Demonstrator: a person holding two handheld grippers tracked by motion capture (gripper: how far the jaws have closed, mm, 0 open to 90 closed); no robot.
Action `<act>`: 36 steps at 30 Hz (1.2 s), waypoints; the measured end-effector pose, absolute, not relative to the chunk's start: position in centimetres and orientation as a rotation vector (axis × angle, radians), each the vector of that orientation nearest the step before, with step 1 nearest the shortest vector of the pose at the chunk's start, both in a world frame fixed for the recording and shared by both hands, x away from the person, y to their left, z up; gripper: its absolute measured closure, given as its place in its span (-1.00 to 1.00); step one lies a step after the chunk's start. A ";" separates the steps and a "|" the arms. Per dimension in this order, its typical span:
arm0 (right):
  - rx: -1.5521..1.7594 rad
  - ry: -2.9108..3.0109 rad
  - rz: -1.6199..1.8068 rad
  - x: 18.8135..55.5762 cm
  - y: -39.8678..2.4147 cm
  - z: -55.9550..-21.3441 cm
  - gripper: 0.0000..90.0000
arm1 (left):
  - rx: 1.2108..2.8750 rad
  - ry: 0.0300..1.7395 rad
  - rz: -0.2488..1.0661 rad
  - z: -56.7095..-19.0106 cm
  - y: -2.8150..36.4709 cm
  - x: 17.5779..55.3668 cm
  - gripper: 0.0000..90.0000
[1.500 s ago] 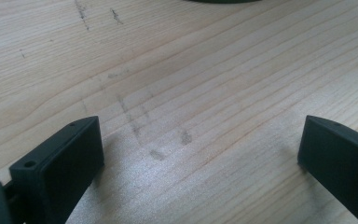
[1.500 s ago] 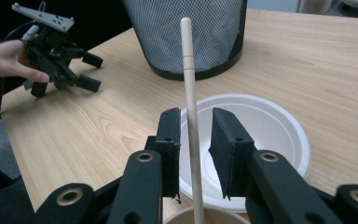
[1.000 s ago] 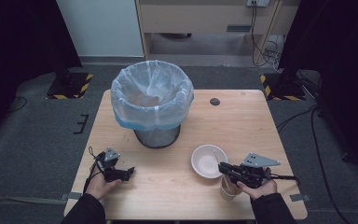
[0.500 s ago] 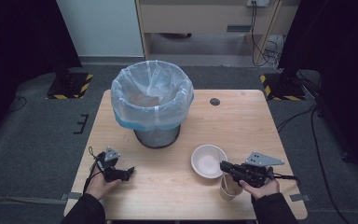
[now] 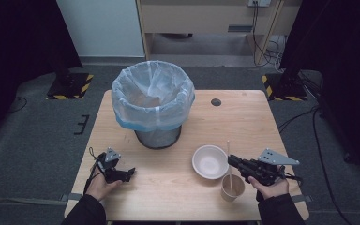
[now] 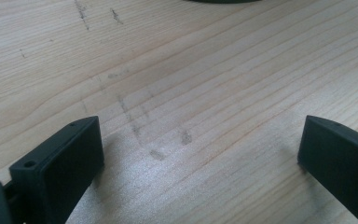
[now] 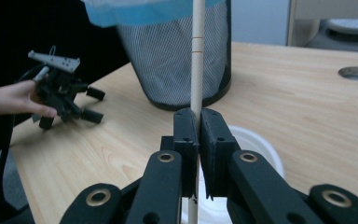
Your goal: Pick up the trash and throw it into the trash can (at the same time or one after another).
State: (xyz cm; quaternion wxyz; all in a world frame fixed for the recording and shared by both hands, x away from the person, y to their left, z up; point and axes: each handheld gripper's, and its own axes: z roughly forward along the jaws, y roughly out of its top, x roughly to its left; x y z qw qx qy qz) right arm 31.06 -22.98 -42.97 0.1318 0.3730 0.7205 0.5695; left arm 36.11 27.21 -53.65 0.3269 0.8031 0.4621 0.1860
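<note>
Here the wooden table (image 5: pixel 178 187) is carrying everything, with the mesh waste bin (image 5: pixel 153 110), lined with a pale blue bag, standing toward its far middle. Nearer the person, a white bowl (image 5: pixel 210 161) is sitting right of centre, and just beside it, toward the near edge, a brown paper cup (image 5: pixel 232 187) is standing upright. The right gripper (image 5: pixel 231 161) is lying roughly level above the cup, its jaws pointing left toward the bowl and pressing shut on a thin wooden stick (image 5: pixel 228 164); the stick is running upright between the pads, its lower end going down into the cup and its upper end rising past the bowl's rim. In the right gripper view the stick (image 7: pixel 196 60) is rising straight up from the clamped pads in front of the bin. The left gripper (image 5: pixel 130 172) is resting on the table at the near left, well apart from the bowl and cup, its jaws standing wide open over bare wood.
</note>
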 end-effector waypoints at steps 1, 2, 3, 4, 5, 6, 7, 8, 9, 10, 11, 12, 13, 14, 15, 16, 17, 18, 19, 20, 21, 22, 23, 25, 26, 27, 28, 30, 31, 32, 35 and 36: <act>1.078 2.081 1.659 31.1 -23.1 -42.8 0.91 | 2.104 1.211 0.487 -53.6 27.2 36.1 -1.00; 1.079 2.067 1.667 31.1 -23.2 -42.6 0.91 | 2.104 1.211 0.487 -53.6 27.2 36.1 -1.00; 1.077 2.054 1.674 31.1 -23.2 -42.4 0.91 | 2.104 1.210 0.487 -53.6 27.2 36.1 -1.00; 1.074 2.041 1.683 31.1 -23.3 -42.2 0.91 | 2.104 1.210 0.487 -53.6 27.2 36.1 -1.00; 1.074 2.026 1.695 31.1 -23.4 -42.0 0.91 | 2.104 1.210 0.487 -53.6 27.2 36.1 -1.00; 1.074 2.010 1.703 31.1 -23.5 -41.8 0.91 | 2.104 1.210 0.487 -53.6 27.2 36.1 -1.00; 1.073 1.997 1.709 31.1 -23.7 -41.7 0.91 | 2.104 1.210 0.487 -53.6 27.2 36.1 -1.00; 1.075 1.979 1.719 31.1 -23.8 -41.5 0.91 | 2.104 1.210 0.487 -53.6 27.2 36.1 -1.00; 1.077 1.960 1.729 31.2 -24.0 -41.3 0.91 | 2.104 1.211 0.487 -53.6 27.2 36.1 -1.00; 1.080 1.945 1.740 31.2 -24.1 -41.1 0.91 | 2.104 1.211 0.487 -53.6 27.2 36.1 -1.00; 1.082 1.923 1.751 31.2 -24.3 -40.9 0.91 | 2.103 1.211 0.487 -53.6 27.2 36.1 -1.00; 1.080 1.901 1.761 31.3 -24.4 -40.7 0.91 | 2.103 1.211 0.487 -53.6 27.2 36.1 -1.00; 1.080 1.882 1.768 31.3 -24.6 -40.5 0.91 | 2.103 1.211 0.488 -53.7 27.2 36.1 -1.00; 1.079 1.856 1.779 31.4 -24.7 -40.3 0.91 | 2.103 1.211 0.488 -53.7 27.1 36.1 -1.00; 1.082 1.839 1.788 31.5 -24.8 -40.0 0.91 | 2.103 1.211 0.488 -53.6 27.1 36.1 -1.00; 1.080 1.820 1.803 31.6 -24.8 -39.7 0.91 | 2.103 1.211 0.488 -53.7 27.1 36.1 -1.00; 1.079 1.802 1.815 31.7 -24.9 -39.5 0.91 | 2.104 1.211 0.488 -53.7 27.1 36.1 -1.00; 1.078 1.784 1.826 31.9 -24.9 -39.1 0.91 | 2.103 1.211 0.488 -53.7 27.1 36.1 -1.00; 1.074 1.769 1.834 32.0 -24.9 -38.8 0.91 | 2.104 1.210 0.488 -53.7 27.1 36.1 -1.00; 1.069 1.755 1.840 32.1 -24.9 -38.4 0.91 | 2.104 1.210 0.487 -53.7 27.1 36.1 -1.00; 1.062 1.741 1.848 32.2 -24.9 -38.1 0.91 | 2.104 1.210 0.487 -53.7 27.1 36.1 -1.00; 1.056 1.723 1.856 32.3 -24.9 -37.7 0.91 | 2.104 1.210 0.487 -53.7 27.1 36.1 -1.00; 1.047 1.710 1.862 32.4 -25.0 -37.4 0.91 | 2.104 1.210 0.487 -53.7 27.1 36.1 -1.00; 1.042 1.675 1.877 32.7 -25.0 -36.9 0.91 | 2.104 1.210 0.487 -53.7 27.1 36.1 -1.00; 1.041 1.661 1.884 32.9 -25.0 -36.7 0.91 | 2.104 1.210 0.487 -53.7 27.1 36.1 -1.00; 1.041 1.647 1.887 33.1 -25.0 -36.5 0.91 | 2.103 1.210 0.487 -53.7 27.1 36.1 -1.00; 1.039 1.634 1.890 33.4 -25.0 -36.3 0.91 | 2.104 1.211 0.487 -53.7 27.1 36.1 -1.00; 1.032 1.607 1.902 33.8 -24.8 -35.8 0.91 | 2.104 1.210 0.487 -53.7 27.1 36.1 -1.00; 1.028 1.595 1.904 34.0 -24.7 -35.6 0.91 | 2.104 1.210 0.487 -53.7 27.1 36.1 -1.00; 1.024 1.583 1.913 34.2 -24.6 -35.4 0.91 | 2.104 1.210 0.487 -53.7 27.1 36.1 -1.00; 1.008 1.537 1.928 34.8 -24.2 -34.5 0.91 | 2.104 1.210 0.487 -53.7 27.1 36.1 -1.00; 1.006 1.528 1.934 35.0 -24.1 -34.2 0.91 | 2.104 1.210 0.487 -53.7 27.1 36.1 -1.00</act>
